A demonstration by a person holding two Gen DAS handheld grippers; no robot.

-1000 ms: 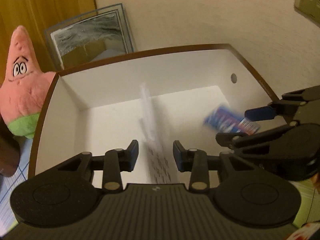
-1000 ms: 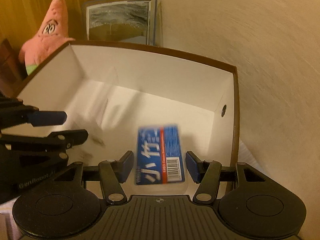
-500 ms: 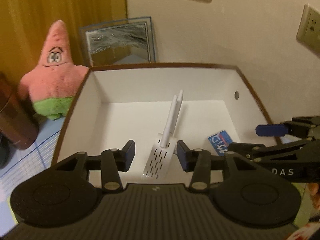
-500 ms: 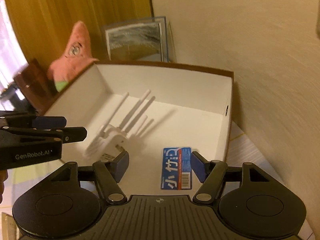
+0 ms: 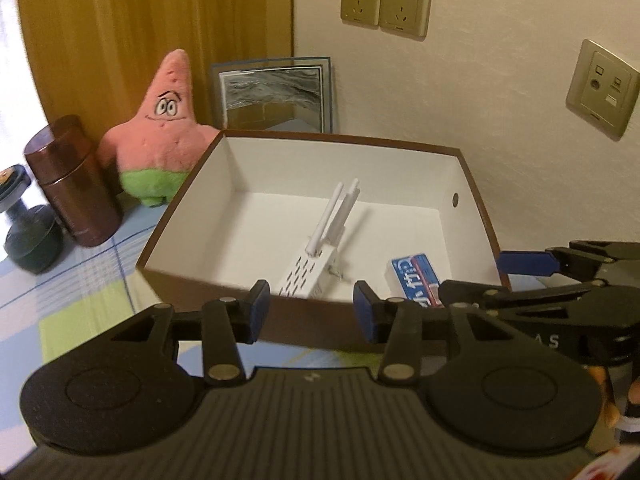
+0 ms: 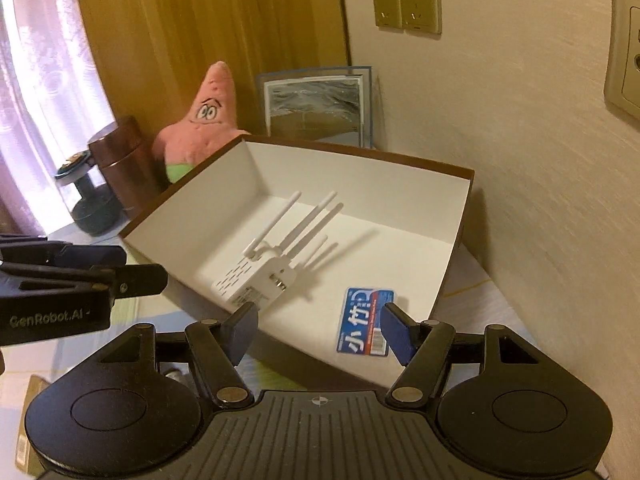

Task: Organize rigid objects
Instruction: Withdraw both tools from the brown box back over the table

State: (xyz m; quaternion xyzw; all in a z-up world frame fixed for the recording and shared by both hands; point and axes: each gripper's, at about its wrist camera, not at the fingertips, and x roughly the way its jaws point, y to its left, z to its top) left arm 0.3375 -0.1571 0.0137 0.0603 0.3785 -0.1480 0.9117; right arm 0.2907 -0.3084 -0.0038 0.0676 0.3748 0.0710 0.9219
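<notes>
- The left wrist view is taken from above and just before the near rim of the open box (image 5: 472,184), looking forward and down toward the wall.
- The right wrist view is set further right, beside the wall, and is angled leftward across the same box (image 6: 456,220).
- Box interior, plush star (image 5: 164,136), brown canister (image 5: 72,184) and wall sockets (image 5: 386,4) are shared by both views.
- Each gripper is seen at the other view's edge.

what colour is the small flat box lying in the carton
Blue with a red stripe and white lettering; the small flat box shows best in the right wrist view.
</notes>
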